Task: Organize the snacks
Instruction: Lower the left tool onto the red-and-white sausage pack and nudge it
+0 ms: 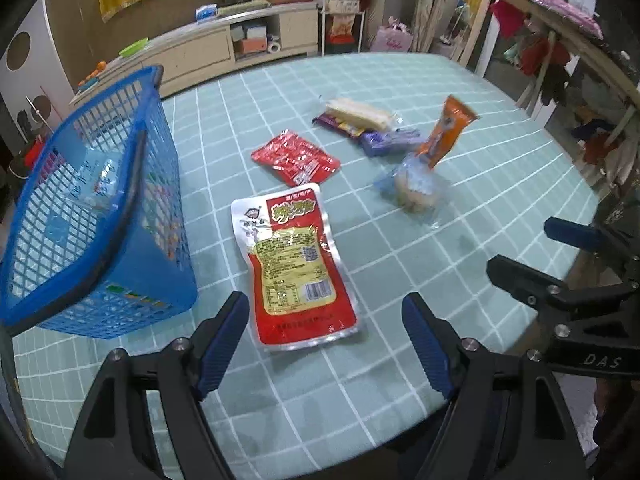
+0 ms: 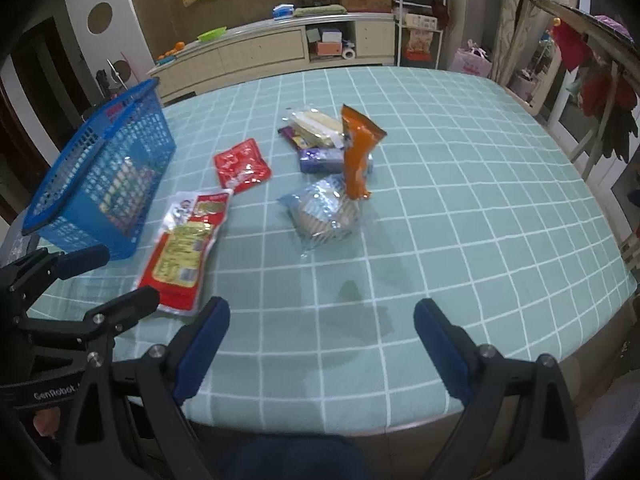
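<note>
My left gripper (image 1: pixel 326 344) has its fingers (image 1: pixel 224 336) spread wide with nothing between the pads; the big red pouch (image 1: pixel 294 268) lies flat on the surface (image 1: pixel 460 80) just ahead of them, at twelve o'clock. My right gripper (image 2: pixel 322 350) is also spread and empty, over bare cloth, with the clear bun bag (image 2: pixel 324 212) further out at twelve.

Risks, as I judge them: the pouch is flat and slick, so the left fingers could skate over it or pinch the cloth with it and drag the other snacks. The basket (image 1: pixel 96 216) sits at ten o'clock from the left fingers, close to the pouch; a careless swing could knock it, and it looks light. The orange packet (image 2: pixel 358 152) leans upright on the bun bag, so lifting the bag would tip it. The two grippers are near each other, and could clash if both go for the middle.

Further out lie the small red sachet (image 1: pixel 298 158) at twelve and a pile of a pale wafer pack (image 1: pixel 360 114) on purple wrappers (image 1: pixel 384 140) at one o'clock.

Hard to tell: what is already in the basket, since the mesh shows only blurred colours; how many purple wrappers are stacked; the print on every pack. My own hands are largely out of view.
</note>
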